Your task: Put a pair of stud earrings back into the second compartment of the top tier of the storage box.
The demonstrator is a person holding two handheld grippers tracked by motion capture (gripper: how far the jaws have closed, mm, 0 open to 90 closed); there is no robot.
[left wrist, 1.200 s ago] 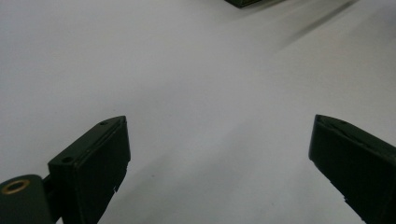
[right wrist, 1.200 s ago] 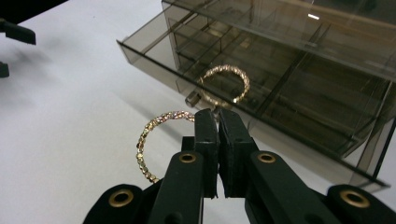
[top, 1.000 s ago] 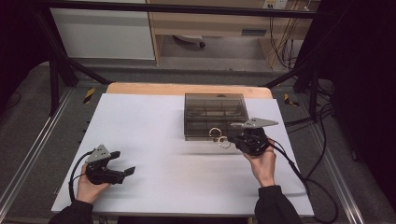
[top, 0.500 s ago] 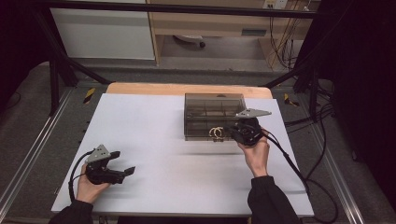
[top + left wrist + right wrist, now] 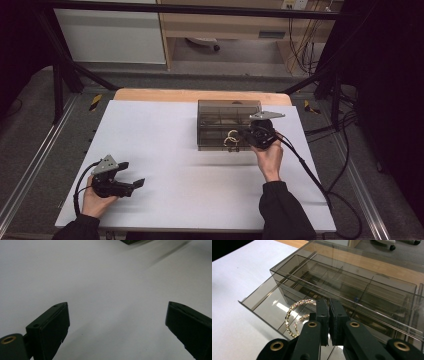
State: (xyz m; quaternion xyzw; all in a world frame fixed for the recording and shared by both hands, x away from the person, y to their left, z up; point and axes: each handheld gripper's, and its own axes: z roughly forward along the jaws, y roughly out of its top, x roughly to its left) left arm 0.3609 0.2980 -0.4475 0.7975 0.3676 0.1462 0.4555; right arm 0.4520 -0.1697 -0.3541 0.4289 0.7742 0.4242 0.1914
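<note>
Smoked clear organiser box [image 5: 222, 117] sits at the far right-centre of the white desk [image 5: 165, 145], long axis left to right, its bottom drawer [image 5: 265, 303] pulled out toward the person. Gold hoop earrings [image 5: 295, 315] lie in that drawer. Right forearm reaches forward, hand behind the right hand-held gripper [image 5: 328, 312], jaws pressed together over the drawer; whether they pinch a hoop cannot be told. Left hand-held gripper [image 5: 131, 184] rests near the desk's front left corner, jaws wide, holding nothing.

Left gripper [image 5: 131, 185] sits around 8 o'clock, jaws wide apart; right gripper [image 5: 248, 136] up at 1 o'clock, jaws pressed together.
</note>
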